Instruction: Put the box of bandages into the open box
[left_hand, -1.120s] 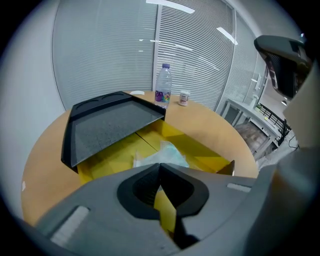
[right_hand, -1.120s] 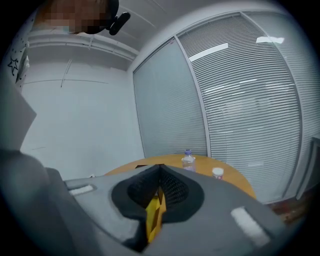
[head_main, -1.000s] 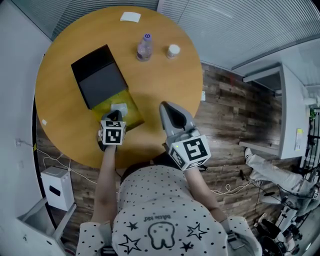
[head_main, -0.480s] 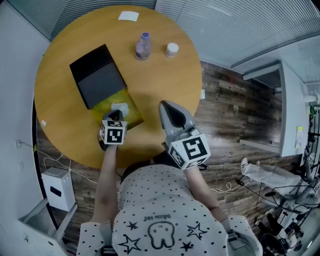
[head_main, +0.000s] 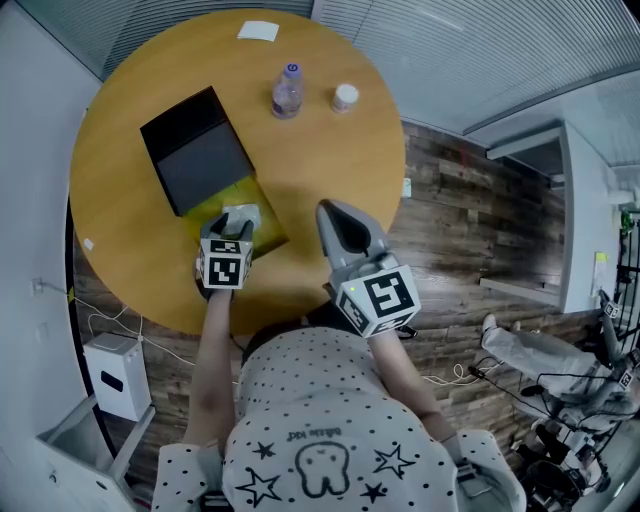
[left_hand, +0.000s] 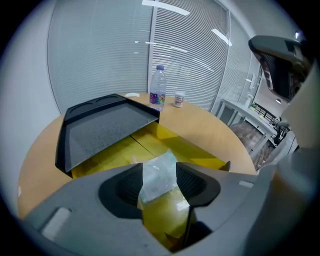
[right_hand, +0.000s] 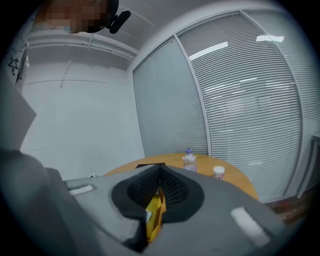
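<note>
The left gripper (head_main: 231, 227) has just opened its jaws, leaving the box of bandages (left_hand: 158, 171) released between them, inside the open box (left_hand: 186, 146). The right gripper (right_hand: 159, 173) hangs aside, clenched and empty.

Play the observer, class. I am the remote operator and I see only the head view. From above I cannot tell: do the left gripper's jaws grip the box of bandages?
Observer: No. In its own view the left gripper has its jaws apart. They have just been opening, and the box of bandages sits between them, unpressed.
Operator: Is it down inside the open box?
Observer: Yes, it rests on the yellow floor of the open box.
Operator: And the lid?
Observer: The black lid stands raised at a slant over the back of the box, not flat.
</note>
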